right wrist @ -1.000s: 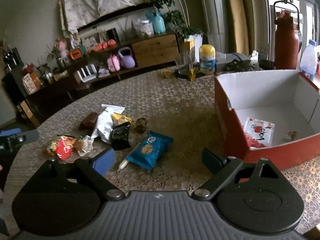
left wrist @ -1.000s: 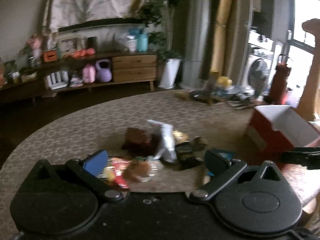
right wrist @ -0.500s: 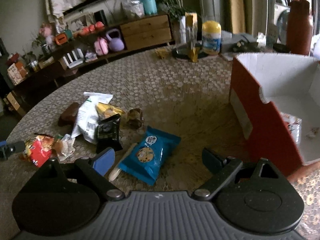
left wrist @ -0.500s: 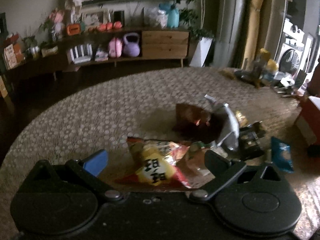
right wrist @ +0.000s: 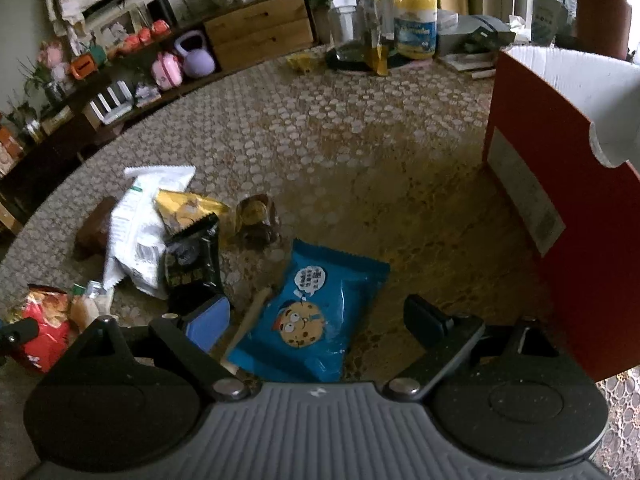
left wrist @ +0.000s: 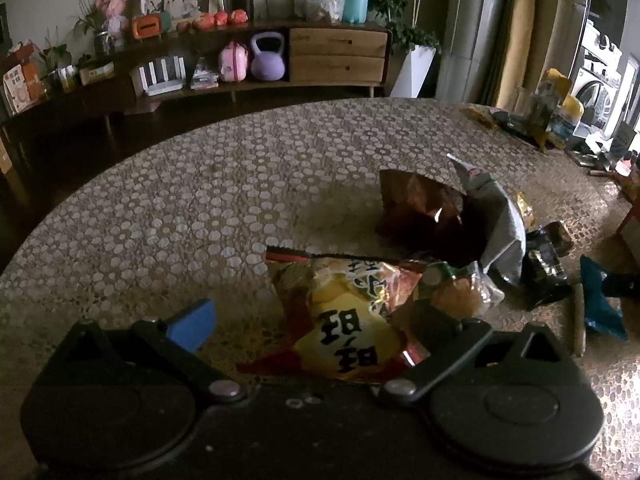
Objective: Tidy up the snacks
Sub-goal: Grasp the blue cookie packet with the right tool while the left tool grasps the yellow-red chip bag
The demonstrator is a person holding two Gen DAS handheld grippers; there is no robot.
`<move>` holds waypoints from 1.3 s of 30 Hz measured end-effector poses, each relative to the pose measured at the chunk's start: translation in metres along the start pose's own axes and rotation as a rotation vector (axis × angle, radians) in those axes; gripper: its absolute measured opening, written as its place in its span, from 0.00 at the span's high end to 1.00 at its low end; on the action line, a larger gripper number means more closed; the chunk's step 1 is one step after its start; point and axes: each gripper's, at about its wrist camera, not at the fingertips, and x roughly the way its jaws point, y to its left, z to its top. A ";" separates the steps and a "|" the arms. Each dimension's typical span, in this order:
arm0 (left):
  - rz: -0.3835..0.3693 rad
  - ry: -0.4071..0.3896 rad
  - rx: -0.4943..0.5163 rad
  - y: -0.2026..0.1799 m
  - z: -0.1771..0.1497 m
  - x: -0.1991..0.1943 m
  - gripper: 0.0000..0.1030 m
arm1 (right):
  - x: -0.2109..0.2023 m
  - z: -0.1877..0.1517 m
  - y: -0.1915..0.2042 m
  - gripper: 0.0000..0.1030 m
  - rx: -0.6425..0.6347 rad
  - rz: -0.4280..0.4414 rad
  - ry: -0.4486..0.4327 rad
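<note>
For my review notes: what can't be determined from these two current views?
- Red box contents: right wrist view shows only its outer wall and part of the white inside.
- Brown packet: left wrist view too dark to read; the white bag covers it in the right.
- Blue cookie packet: near end hidden behind the right gripper.

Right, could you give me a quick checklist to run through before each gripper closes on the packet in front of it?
1. Left gripper open: ok, jaws spread wide.
2. Red and yellow snack bag between the left fingers: ok, though a clear-wrapped snack lies right by the black finger and may get pinched too.
3. Right gripper open: ok.
4. Blue cookie packet lined up in the right gripper: ok, lying flat between the fingers.
5. Thin stick snack clear of the right grasp: not ok, it lies against the packet beside the blue pad.
6. Red box open and within reach: ok on open top; room inside cannot tell.
</note>
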 end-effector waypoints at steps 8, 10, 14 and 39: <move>-0.013 0.010 -0.006 0.000 0.001 0.012 0.10 | 0.009 0.000 0.000 0.09 0.017 -0.019 0.009; -0.024 0.014 -0.007 -0.001 0.001 0.015 0.15 | 0.011 0.000 0.001 0.19 0.017 -0.021 0.013; -0.037 0.018 -0.007 -0.003 0.002 0.018 0.22 | 0.012 -0.002 0.001 0.28 0.014 -0.022 0.019; -0.054 0.008 -0.062 -0.005 -0.005 -0.010 0.47 | -0.027 -0.016 -0.014 0.68 0.006 0.045 -0.011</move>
